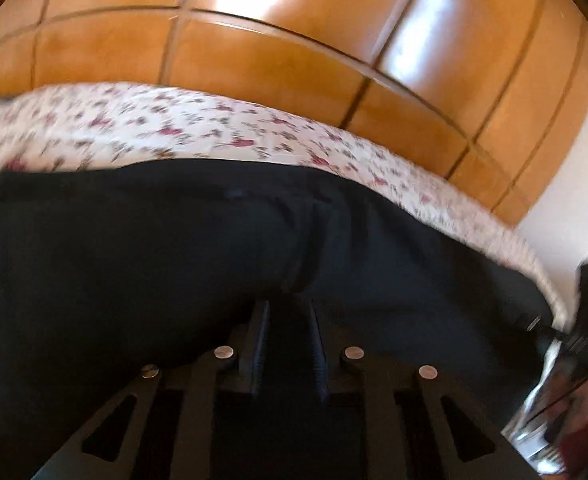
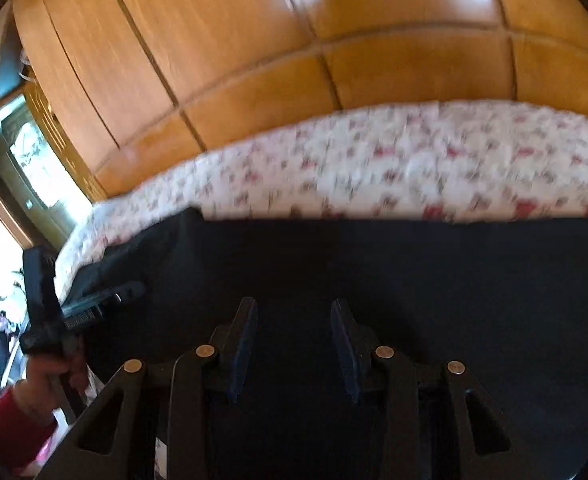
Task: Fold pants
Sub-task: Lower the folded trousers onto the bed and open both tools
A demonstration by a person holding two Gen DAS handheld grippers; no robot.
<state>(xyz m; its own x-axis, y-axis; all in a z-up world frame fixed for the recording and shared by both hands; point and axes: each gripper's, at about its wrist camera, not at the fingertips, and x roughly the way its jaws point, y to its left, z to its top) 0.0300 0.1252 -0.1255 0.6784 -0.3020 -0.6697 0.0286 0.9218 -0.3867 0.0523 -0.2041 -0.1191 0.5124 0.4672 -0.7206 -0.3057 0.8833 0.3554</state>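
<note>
Dark navy pants lie spread on a bed with a white floral cover. In the left wrist view my left gripper has its fingers close together with a bunched ridge of the pants fabric pinched between the tips. In the right wrist view the pants fill the lower half. My right gripper hovers over the cloth with its fingers apart and nothing between them. The left gripper shows at the left of the right wrist view, at the pants' edge.
A wooden wardrobe with panelled doors stands behind the bed. A bright window or doorway is at the far left in the right wrist view. A hand in a red sleeve holds the left gripper.
</note>
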